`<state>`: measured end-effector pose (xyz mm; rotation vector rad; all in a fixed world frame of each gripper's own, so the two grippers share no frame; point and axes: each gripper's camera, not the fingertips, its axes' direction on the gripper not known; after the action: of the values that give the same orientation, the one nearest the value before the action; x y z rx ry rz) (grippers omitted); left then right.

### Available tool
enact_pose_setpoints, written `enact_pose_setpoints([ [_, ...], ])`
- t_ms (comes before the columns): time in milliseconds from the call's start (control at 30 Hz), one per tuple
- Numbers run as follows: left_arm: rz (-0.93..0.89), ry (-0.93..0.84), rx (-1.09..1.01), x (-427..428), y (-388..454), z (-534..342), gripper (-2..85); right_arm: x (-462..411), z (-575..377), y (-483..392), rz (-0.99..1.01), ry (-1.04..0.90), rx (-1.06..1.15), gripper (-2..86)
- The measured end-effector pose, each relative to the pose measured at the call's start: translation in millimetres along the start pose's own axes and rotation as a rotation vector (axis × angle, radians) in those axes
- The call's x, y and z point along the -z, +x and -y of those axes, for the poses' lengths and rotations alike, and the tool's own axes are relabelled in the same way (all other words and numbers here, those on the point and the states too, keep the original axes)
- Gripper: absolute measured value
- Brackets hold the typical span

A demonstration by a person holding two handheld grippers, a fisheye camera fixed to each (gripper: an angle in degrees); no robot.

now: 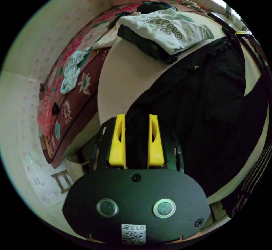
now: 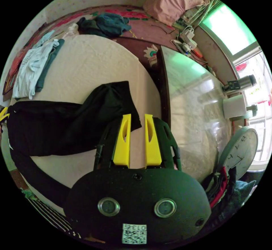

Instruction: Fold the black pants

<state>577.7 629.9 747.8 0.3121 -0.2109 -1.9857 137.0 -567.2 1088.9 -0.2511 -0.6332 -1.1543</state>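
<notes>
The black pants [image 1: 198, 105] lie spread lengthwise across a round white table [image 1: 121, 71]. My left gripper [image 1: 136, 115] hovers over one end of them, jaws apart, with black cloth showing in the gap. In the right gripper view the pants [image 2: 70, 125] run leftward from my right gripper [image 2: 138, 115]. Its jaws stand a little apart at the corner of the other end, with the white table [image 2: 93, 62] showing between them. The left gripper's yellow jaw [image 2: 2, 113] peeks in at the far end of the pants.
A folded grey lettered shirt [image 1: 170, 28] on a dark garment [image 1: 147, 45] lies at the table's far side. Behind is a floral red bed cover [image 1: 76, 91] with loose clothes [image 2: 107, 24]. A glass-topped table [image 2: 195, 105], clock [image 2: 240, 153] and flask [image 2: 240, 82] stand to the right.
</notes>
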Motion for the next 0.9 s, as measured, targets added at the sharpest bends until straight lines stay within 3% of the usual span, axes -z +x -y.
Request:
enact_pose_setpoints([
  [200,-0.025,-0.130,-0.097,-14.7,-7.9,48.8,1.5,-8.0,27.3,7.3,0.043,-0.057,0.066,1.1],
  [367,-0.011,-0.119,-0.065,-0.6,-24.7,67.2,0.2,14.1,28.8,14.3,-0.140,-0.075,0.166,0.2],
  [567,-0.055,-0.108,-0.014,7.4,-57.1,82.1,1.1,13.6,14.5,41.8,-0.189,-0.189,0.180,1.9],
  [733,-0.092,0.060,0.024,39.3,-79.3,77.9,6.4,49.0,20.4,47.5,-0.074,0.066,0.177,7.9],
  [900,0.002,-0.025,-0.088,31.2,-75.0,83.5,8.9,56.5,41.4,-3.5,-0.026,0.269,0.504,7.3],
])
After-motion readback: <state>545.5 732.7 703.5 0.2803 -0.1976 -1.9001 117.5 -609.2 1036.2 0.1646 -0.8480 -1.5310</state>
